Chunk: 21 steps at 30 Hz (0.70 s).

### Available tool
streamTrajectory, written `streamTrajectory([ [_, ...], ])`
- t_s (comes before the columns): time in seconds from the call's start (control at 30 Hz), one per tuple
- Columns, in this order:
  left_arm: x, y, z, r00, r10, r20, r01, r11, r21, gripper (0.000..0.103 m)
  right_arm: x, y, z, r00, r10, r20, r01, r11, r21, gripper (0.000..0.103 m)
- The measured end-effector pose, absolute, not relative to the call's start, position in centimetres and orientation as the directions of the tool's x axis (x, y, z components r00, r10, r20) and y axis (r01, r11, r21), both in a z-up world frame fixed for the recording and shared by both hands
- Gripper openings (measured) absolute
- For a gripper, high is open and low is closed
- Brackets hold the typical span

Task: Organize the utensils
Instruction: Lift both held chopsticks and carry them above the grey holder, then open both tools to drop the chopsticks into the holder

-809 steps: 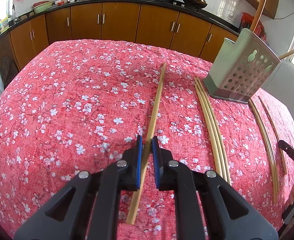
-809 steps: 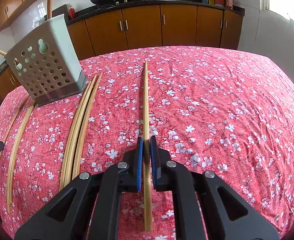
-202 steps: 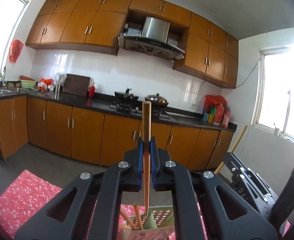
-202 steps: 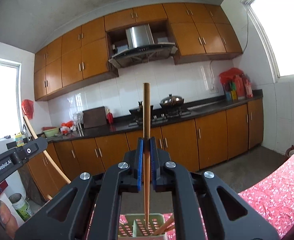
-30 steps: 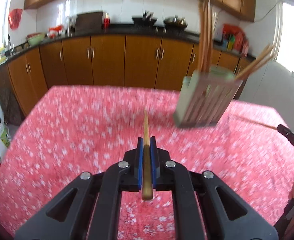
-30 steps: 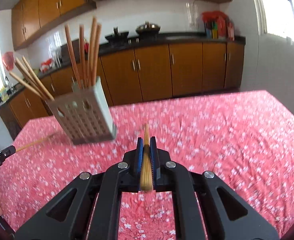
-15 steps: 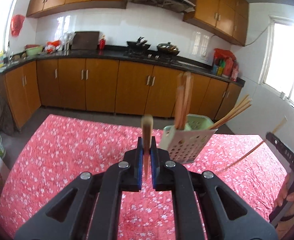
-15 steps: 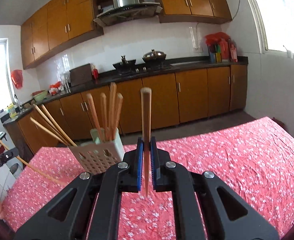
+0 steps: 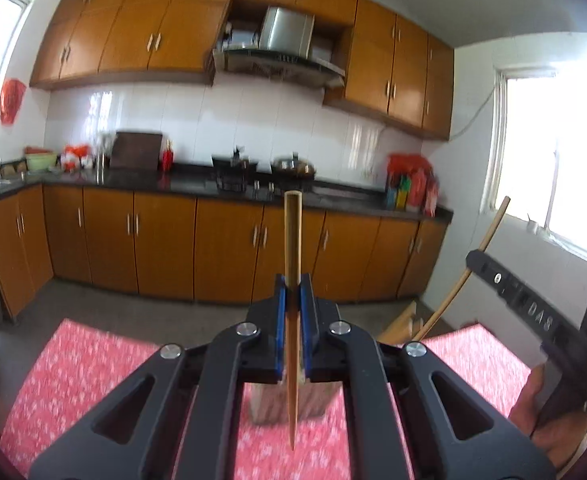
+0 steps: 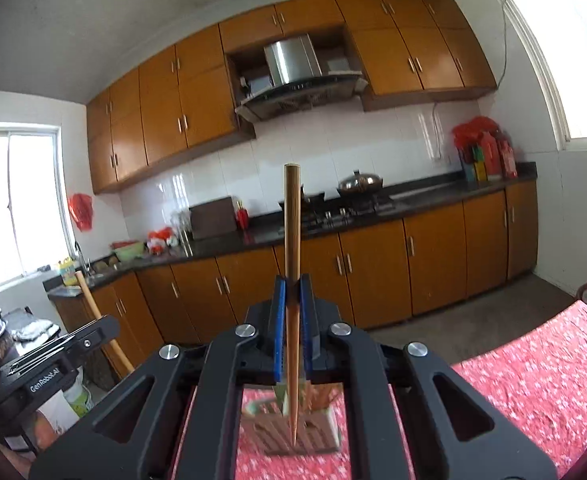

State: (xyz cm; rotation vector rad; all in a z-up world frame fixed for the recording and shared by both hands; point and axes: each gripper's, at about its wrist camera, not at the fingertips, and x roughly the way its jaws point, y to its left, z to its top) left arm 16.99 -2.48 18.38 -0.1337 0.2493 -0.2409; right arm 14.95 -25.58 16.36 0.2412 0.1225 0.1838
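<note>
Left gripper [image 9: 292,312]: my blue pads are clamped on a chopstick [image 9: 292,240], held upright, thick end up, tip pointing down.
Right gripper [image 10: 292,312]: my pads are clamped on a second chopstick [image 10: 292,220], also upright, tip down.
Utensil holder [image 10: 325,436]: below and just beyond my right gripper, blurred, sticks standing inside; the chopstick tip hangs over it.
Same holder, left view [image 9: 269,404]: under my left gripper, mostly hidden.
Desk [image 10: 533,380]: red floral cloth beneath both grippers.
Kitchen cabinets [image 9: 153,240]: far ahead.
</note>
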Motion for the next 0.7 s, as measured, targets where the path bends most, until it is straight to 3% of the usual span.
streamTrajectory([
  [0.17,19.6,-3.7,20.9,0.975,-0.186,-0.123,0.163,0.97,-0.178,0.008,17.3,-25.5,16.9,0.988,0.149,-0.03,-0.137,0.957,0.255,0.008],
  [0.3,21.5,-4.7,20.6,0.987,-0.142,-0.078,0.127,0.976,-0.177,0.008,19.9,-25.5,15.0,0.99,0.132,-0.043,-0.116,0.957,0.267,0.008],
  [0.57,25.6,-5.7,15.8,0.968,-0.159,-0.193,0.124,0.976,-0.179,0.008,21.8,-24.5,11.3,0.976,0.157,-0.149,-0.12,0.965,0.233,0.008],
  [0.6,25.6,-5.5,15.5,0.967,-0.155,-0.202,0.12,0.977,-0.178,0.011,21.6,-24.5,11.3,0.974,0.163,-0.156,-0.125,0.965,0.232,0.011],
  [0.63,25.5,-5.3,15.3,0.966,-0.155,-0.206,0.119,0.977,-0.176,0.013,21.3,-24.5,11.2,0.973,0.168,-0.16,-0.129,0.964,0.231,0.025],
  [0.7,25.1,-4.6,15.5,0.968,-0.142,-0.206,0.106,0.979,-0.176,0.03,20.4,-24.8,11.5,0.977,0.16,-0.143,-0.124,0.965,0.231,0.05],
])
